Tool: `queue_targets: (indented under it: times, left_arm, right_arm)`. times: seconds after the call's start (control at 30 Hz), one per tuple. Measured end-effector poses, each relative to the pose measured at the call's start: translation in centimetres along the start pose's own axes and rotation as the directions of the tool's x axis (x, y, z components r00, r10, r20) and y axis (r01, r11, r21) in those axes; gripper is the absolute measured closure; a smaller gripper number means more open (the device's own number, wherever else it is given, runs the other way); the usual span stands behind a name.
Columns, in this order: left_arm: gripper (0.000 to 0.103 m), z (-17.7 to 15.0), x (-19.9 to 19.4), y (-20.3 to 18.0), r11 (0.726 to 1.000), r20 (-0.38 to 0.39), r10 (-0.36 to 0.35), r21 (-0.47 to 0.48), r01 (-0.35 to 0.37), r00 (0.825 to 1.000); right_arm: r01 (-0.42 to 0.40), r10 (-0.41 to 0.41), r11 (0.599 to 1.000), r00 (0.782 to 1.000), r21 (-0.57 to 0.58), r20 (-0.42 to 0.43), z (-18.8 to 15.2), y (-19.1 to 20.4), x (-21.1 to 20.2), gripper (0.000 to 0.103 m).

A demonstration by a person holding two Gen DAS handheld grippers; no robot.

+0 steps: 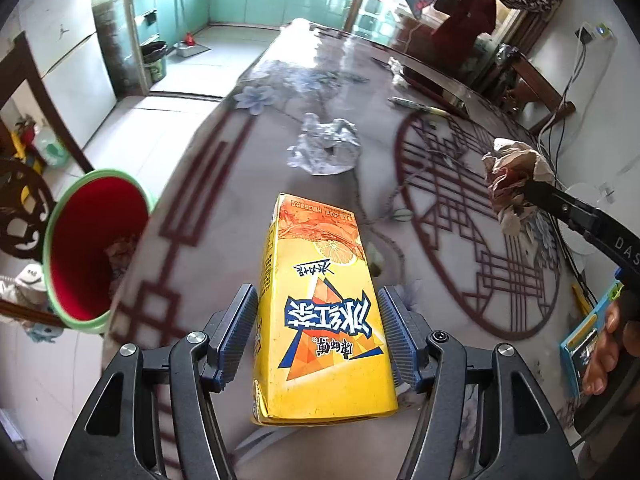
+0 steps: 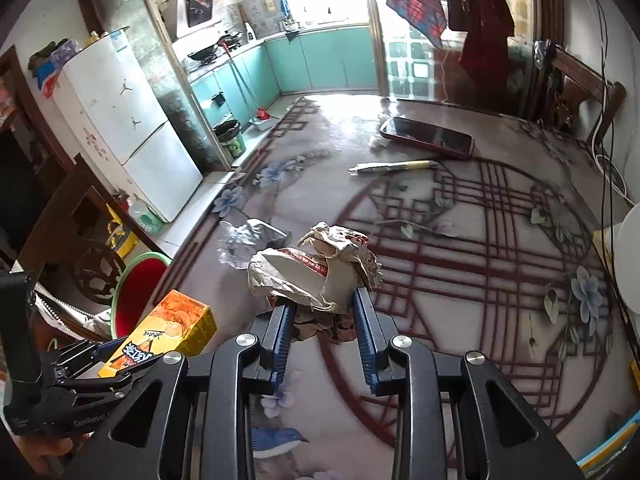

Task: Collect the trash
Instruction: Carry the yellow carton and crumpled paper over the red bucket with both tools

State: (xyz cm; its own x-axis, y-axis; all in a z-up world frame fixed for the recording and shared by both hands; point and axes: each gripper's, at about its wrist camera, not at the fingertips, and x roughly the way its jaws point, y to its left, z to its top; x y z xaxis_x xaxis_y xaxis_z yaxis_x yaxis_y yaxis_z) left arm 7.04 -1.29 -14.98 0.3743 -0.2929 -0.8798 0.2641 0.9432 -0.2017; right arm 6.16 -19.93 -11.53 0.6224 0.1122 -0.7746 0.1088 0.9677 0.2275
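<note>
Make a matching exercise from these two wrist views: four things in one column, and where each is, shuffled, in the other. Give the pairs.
Things
1. yellow drink carton
2. crumpled paper ball
3. clear plastic wrapper
4. red bin

Places
A. lying loose on the table
B. between the left gripper's fingers
C. beside the table edge, off the table
D. between the right gripper's fingers

Pairs: 1-B, 2-D, 3-A, 4-C
</note>
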Motion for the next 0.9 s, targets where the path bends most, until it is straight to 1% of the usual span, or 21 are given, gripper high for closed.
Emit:
queue_targets:
  times: [0.2, 0.53, 0.9]
  left_arm:
    - [0.042, -0.2, -0.5, 1.9, 1.0, 0.006, 0.005, -0.022, -0.005, 1.0]
    - [0.042, -0.5, -1.1, 4.1, 0.999, 0.009, 0.003, -0.032, -0.002, 1.0]
    - [0.042, -0.4, -1.7, 7.5, 0.999, 0.013, 0.0, -0.052, 0.0, 1.0]
  right_arm:
    - [-0.011, 0.011, 1.0, 1.0, -0.022, 0.002, 0.1, 2.1, -0.1, 0.076]
    - [-0.026, 0.026, 0.998, 1.0, -0.061, 0.003, 0.5, 5.4, -0.1, 0.076]
    - [-0.044, 0.045, 0.994, 0.999, -0.102, 0.008, 0.8, 9.7, 0.0, 0.076]
